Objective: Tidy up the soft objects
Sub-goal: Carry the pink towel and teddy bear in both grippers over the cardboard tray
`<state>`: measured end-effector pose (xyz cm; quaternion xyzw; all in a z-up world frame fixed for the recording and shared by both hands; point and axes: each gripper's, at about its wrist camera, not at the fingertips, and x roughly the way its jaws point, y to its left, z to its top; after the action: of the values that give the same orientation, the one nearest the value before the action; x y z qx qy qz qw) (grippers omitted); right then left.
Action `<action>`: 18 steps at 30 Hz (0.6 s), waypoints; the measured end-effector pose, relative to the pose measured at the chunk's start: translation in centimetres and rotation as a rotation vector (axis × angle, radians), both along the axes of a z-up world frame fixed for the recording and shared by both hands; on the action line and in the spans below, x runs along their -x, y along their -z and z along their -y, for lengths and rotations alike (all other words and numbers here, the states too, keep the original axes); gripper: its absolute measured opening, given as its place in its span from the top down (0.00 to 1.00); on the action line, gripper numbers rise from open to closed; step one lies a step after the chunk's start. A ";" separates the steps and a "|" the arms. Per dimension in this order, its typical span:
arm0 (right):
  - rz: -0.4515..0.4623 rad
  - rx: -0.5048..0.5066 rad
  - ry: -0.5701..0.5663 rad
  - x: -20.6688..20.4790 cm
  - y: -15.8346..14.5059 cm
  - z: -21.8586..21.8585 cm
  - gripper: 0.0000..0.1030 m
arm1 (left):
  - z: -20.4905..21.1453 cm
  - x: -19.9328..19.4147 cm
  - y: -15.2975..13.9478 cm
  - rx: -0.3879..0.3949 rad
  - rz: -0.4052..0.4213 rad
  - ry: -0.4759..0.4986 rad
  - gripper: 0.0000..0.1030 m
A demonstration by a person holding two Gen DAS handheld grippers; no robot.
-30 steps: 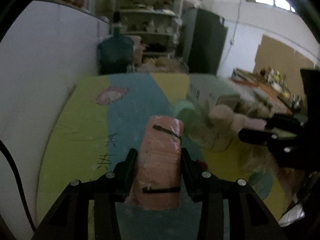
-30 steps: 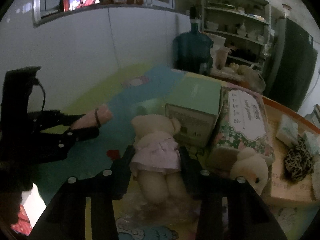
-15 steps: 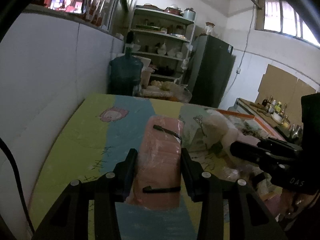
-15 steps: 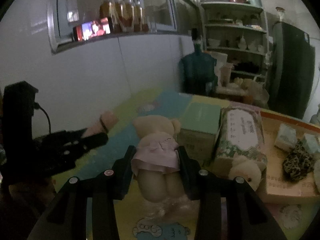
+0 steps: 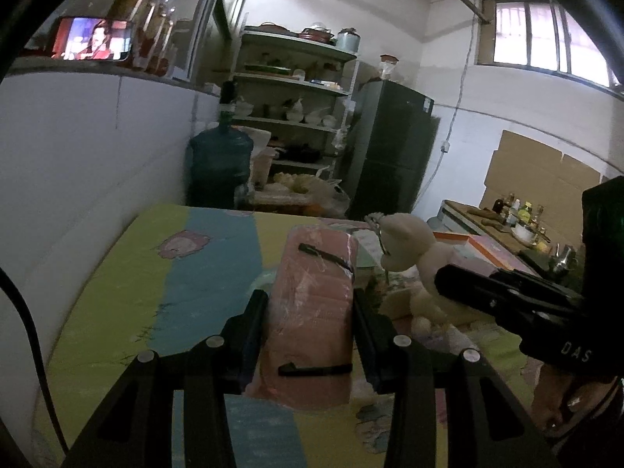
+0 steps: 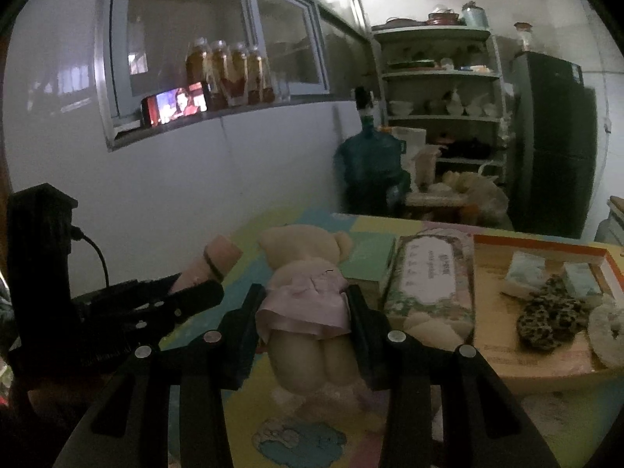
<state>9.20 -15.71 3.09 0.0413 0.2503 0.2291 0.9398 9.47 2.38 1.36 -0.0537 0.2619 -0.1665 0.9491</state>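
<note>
The pink plastic-wrapped roll [image 5: 312,312] with two black bands round it is pinched between the fingers of the left gripper [image 5: 310,304], held up above the colourful cartoon mat [image 5: 195,273]. Just to its right the cream teddy bear in a pink skirt [image 6: 308,304] is squeezed at the waist by the right gripper [image 6: 306,312], legs nearest the camera and head pointing away. Further right on the mat sit a green box [image 6: 370,257] and a floral tissue box [image 6: 433,280], then an orange-rimmed tray [image 6: 538,245] with a leopard-print scrunchie [image 6: 550,319] in it.
</note>
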 end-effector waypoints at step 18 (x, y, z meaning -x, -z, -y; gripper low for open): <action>0.046 -0.059 0.087 1.6 -1.6 7.0 0.58 | 6.1 0.3 -1.9 0.055 0.041 0.052 0.58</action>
<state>7.61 -22.75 4.73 0.0748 0.2197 0.1960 0.9527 9.18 -3.70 3.26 -0.0693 0.2389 -0.1991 0.9479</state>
